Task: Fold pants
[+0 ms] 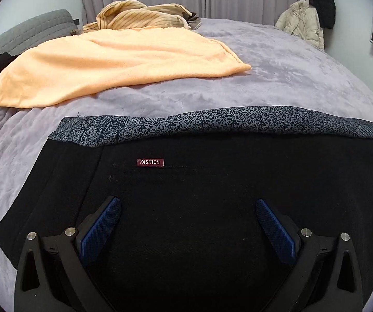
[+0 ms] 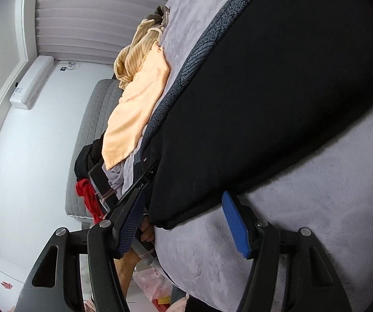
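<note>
Black pants (image 1: 199, 182) lie flat on the lilac bed cover (image 1: 290, 78), with a speckled grey band (image 1: 212, 122) along their far edge and a red "FASHION" label (image 1: 150, 162). My left gripper (image 1: 188, 204) hovers over the black cloth, open, with nothing between its blue pads (image 1: 100, 231). In the tilted right wrist view the pants (image 2: 264, 91) run across the bed cover (image 2: 316, 208). My right gripper (image 2: 183, 221) is open at their near corner. That corner lies between the pads (image 2: 235, 223), which do not press on it.
A peach towel (image 1: 108, 65) and a striped yellow garment (image 1: 139, 15) lie further back on the bed. A grey headboard (image 1: 30, 28) is at the left, and coats (image 1: 303, 23) hang at the right. Dark and red clothes (image 2: 87, 189) pile at the bedside.
</note>
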